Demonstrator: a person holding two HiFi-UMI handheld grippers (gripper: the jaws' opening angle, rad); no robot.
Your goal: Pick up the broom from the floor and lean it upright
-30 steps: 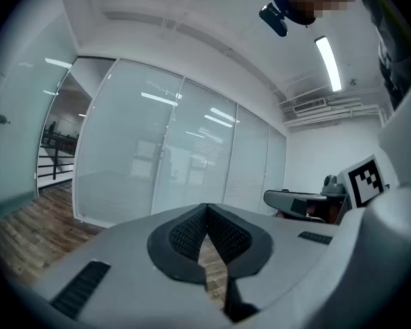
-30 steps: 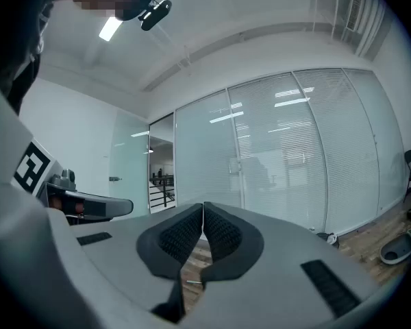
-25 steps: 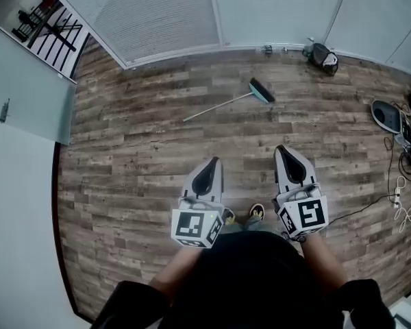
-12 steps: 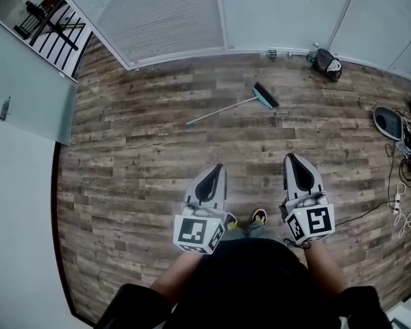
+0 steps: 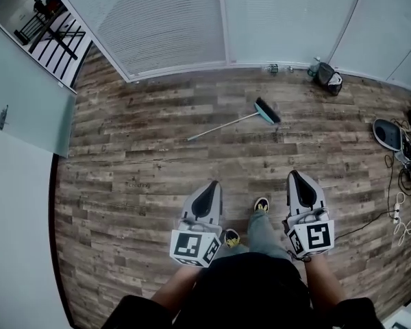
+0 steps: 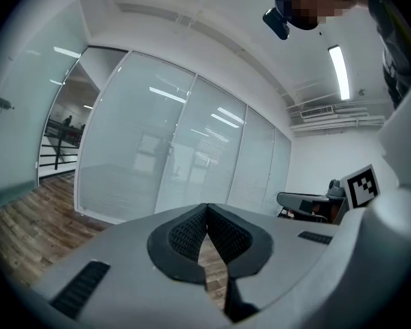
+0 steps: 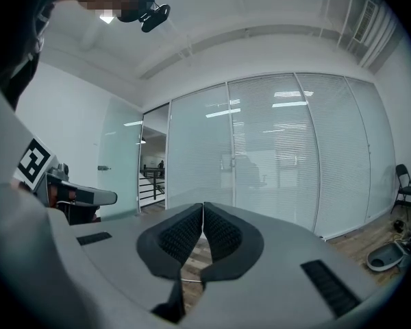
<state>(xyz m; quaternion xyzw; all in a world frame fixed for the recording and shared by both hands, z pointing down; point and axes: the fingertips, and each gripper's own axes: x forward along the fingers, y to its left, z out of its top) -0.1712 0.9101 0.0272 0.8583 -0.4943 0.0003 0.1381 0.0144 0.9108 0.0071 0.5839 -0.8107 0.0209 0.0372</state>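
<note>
1. On the floor (image 5: 123, 184): the broom (image 5: 227, 123) lies flat, near the glass wall (image 5: 171, 26) and well ahead of the person. Its teal head (image 5: 268, 111) is to the right; the handle runs down-left from it.
2. Left gripper (image 5: 212, 183): jaws closed tip to tip, nothing held. In the left gripper view (image 6: 205, 210) the ribbed pads (image 6: 185, 235) meet at the front, and only floor shows through the gap behind them.
3. Right gripper (image 5: 294, 174): also closed and empty. In the right gripper view (image 7: 203, 205) its pads (image 7: 181, 235) touch at the tip.
4. Both grippers are held low in front of the body, side by side. They point toward the broom's end of the room and are well apart from the broom.
5. Feet: one shoe (image 5: 262, 204) is forward between the grippers; the other (image 5: 231, 238) is just beside the left gripper's marker cube (image 5: 194, 247).
6. Surroundings: a dark bag (image 5: 327, 78) sits at the wall, right of the broom head. Cables (image 5: 402, 208) and a grey device (image 5: 387, 117) are at the right edge. A railing (image 5: 55, 29) shows at top left.
</note>
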